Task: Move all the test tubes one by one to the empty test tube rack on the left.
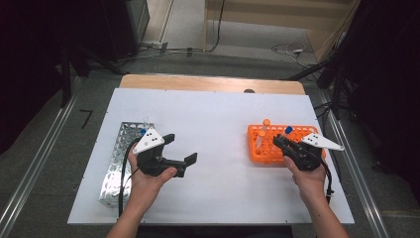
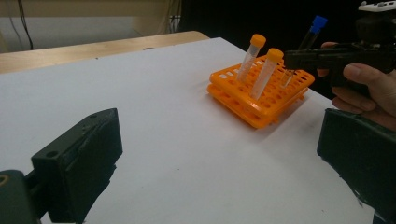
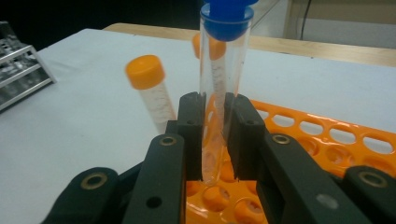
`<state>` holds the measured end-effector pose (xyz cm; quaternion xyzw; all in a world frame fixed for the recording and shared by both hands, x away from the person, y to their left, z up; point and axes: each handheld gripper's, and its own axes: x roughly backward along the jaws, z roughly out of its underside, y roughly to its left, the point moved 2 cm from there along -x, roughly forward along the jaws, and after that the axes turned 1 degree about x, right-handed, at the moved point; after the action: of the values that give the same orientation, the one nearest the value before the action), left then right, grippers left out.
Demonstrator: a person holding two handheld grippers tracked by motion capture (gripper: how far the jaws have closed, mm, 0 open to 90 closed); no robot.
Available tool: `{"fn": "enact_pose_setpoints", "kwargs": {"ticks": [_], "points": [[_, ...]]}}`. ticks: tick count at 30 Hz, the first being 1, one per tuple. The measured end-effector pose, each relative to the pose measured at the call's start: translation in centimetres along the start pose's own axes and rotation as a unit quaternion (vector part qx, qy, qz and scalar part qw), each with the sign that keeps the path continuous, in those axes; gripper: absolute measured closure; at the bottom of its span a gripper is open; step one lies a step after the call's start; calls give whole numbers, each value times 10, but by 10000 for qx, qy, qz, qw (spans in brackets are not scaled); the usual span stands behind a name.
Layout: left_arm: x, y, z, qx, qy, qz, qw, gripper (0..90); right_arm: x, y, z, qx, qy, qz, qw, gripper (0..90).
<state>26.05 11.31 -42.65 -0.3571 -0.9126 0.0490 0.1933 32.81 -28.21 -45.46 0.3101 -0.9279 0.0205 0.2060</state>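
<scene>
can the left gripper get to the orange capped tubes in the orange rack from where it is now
Probably yes. The left gripper is open and holds nothing, and bare white table lies between it and the orange rack. The two orange-capped tubes stand on the rack's near side, while the right gripper clamps the blue-capped tube beyond.

A metal rack (image 1: 115,163) lies on the white table (image 1: 218,119).

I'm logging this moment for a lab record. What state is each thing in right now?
Blue-capped tube: capped, upright, clamped above the orange rack.
Right gripper: shut on the blue-capped tube.
Left gripper: open, holding nothing.
Two orange-capped tubes: capped, standing tilted in the orange rack.
Orange rack: flat on the table, most holes free.
Metal rack: on the table, one blue-capped tube in it.
</scene>
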Motion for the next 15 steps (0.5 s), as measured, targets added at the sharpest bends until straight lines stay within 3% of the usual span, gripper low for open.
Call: {"fn": "enact_pose_setpoints", "kwargs": {"ticks": [7, 15], "points": [[-2, -3, 0, -22, 3, 66, 10000, 0, 11, 18, -3, 85, -28, -273, 9996, 750], [-4, -7, -2, -35, -26, 150, 9999, 0, 6, 42, -4, 253, 36, -620, 9977, 750]]}}
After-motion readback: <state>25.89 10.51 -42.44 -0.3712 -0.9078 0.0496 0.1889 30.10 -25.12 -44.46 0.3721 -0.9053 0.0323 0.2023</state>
